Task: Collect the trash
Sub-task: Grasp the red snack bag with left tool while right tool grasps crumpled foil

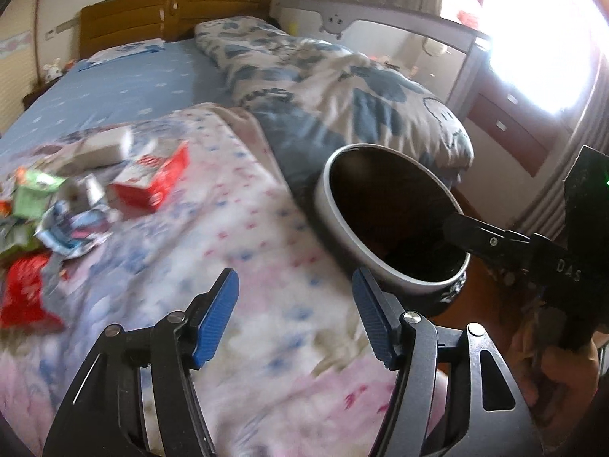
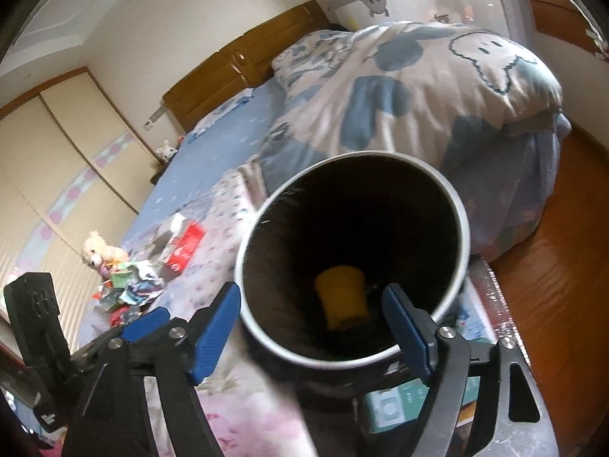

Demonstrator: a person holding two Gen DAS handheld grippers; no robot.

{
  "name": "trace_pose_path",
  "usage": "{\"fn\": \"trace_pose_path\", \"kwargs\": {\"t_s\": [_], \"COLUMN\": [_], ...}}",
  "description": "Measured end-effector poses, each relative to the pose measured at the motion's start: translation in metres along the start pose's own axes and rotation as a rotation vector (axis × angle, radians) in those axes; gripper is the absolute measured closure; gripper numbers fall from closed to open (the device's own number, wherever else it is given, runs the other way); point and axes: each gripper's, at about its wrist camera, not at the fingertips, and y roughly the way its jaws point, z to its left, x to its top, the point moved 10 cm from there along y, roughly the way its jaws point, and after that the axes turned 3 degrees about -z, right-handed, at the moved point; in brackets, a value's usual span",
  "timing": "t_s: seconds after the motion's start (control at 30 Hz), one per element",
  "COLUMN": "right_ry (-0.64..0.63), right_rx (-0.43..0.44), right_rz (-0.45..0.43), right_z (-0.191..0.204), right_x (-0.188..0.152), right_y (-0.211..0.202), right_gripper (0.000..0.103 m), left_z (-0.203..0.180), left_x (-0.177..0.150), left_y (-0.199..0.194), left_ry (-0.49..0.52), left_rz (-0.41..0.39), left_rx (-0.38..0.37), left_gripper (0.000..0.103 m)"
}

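Observation:
A dark trash bin with a white rim (image 1: 384,266) (image 2: 352,360) is tilted against the bed's edge. My right gripper (image 2: 312,323) is shut on the bin's near rim, one finger inside, one outside. A yellow item (image 2: 342,297) lies inside the bin. A pile of trash lies on the flowered blanket at the left: a red box (image 1: 152,182) (image 2: 184,245), a grey box (image 1: 99,150), green (image 1: 36,190) and crumpled wrappers (image 1: 72,228). My left gripper (image 1: 295,320) is open and empty above the blanket, right of the pile.
A folded blue-and-white duvet (image 1: 342,95) lies behind the bin. A wooden headboard (image 1: 171,15) stands at the back. A plush toy (image 2: 101,253) sits past the trash. Boxes (image 2: 396,403) lie under the bin, with wooden floor (image 2: 552,285) at right.

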Motion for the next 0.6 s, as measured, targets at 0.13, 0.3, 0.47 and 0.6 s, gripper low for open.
{"fn": "trace_pose_path", "kwargs": {"t_s": [0.13,0.3,0.47,0.6], "right_ry": [-0.018,-0.04,-0.064,-0.083], "right_rx": [0.032,0.076,0.109,0.13], "right_rz": [0.002,0.027,0.056,0.069], "right_z": [0.026,0.059,0.089,0.11], "right_x": [-0.011,-0.027,-0.041,-0.053], "right_y": [0.004,0.014,0.026,0.033], "right_gripper": [0.023,0.023,0.023,0.023], "left_z": [0.024,0.057,0.095,0.121], "left_x": [-0.01,-0.023,-0.036,-0.043], "left_y": [-0.015,-0.031,-0.047,-0.059], "left_ry": [-0.028,-0.078,-0.132,-0.172], "left_rz": [-0.013,-0.021,-0.026,-0.035], "left_rx": [0.037,0.075,0.121,0.156], "left_gripper": [0.04,0.04,0.04,0.04]}}
